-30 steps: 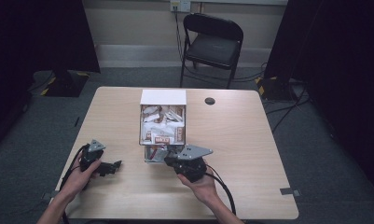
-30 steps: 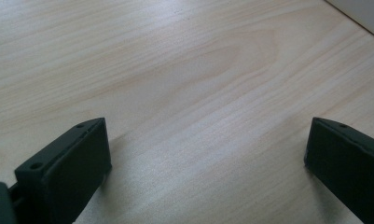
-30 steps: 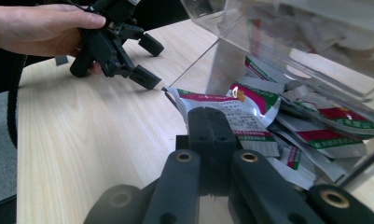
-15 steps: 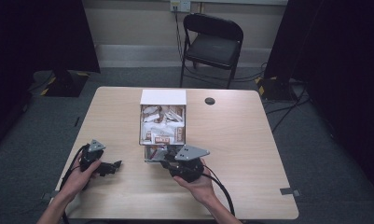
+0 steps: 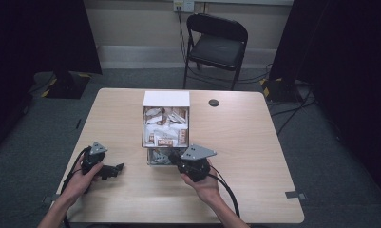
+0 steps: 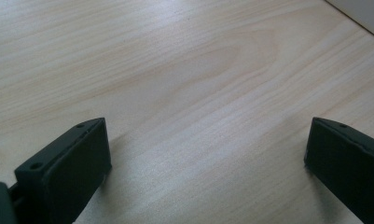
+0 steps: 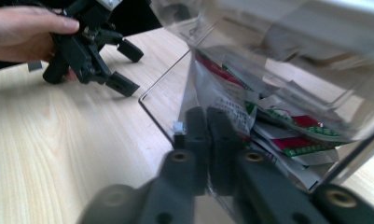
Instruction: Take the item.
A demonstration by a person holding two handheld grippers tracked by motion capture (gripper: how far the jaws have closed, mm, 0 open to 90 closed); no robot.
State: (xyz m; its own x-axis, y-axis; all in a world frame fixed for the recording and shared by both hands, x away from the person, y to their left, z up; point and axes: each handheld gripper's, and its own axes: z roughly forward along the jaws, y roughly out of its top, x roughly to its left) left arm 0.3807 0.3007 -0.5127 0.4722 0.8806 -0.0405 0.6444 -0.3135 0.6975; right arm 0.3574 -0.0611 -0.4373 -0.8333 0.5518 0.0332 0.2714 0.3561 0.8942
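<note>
A clear box (image 5: 145,124) with a white lid (image 5: 166,98) holds several sachets (image 5: 165,122). More sachets (image 7: 287,140) lie in its low front tray (image 5: 156,158). My right gripper (image 5: 173,156) points into that tray. Its jaws have just been closing and now stand shut (image 7: 207,119), tips against a white sachet (image 7: 222,100). I see nothing between them. To the left, my left gripper (image 5: 118,169) rests low on the table and is open (image 6: 205,154) over bare wood; in the right gripper view the left gripper (image 7: 127,67) is seen in a hand.
The wooden table (image 5: 254,156) has a small black disc (image 5: 214,102) to the right of the box. A black folding chair (image 5: 216,45) stands beyond the far edge. Cables trail from both grippers toward the near edge.
</note>
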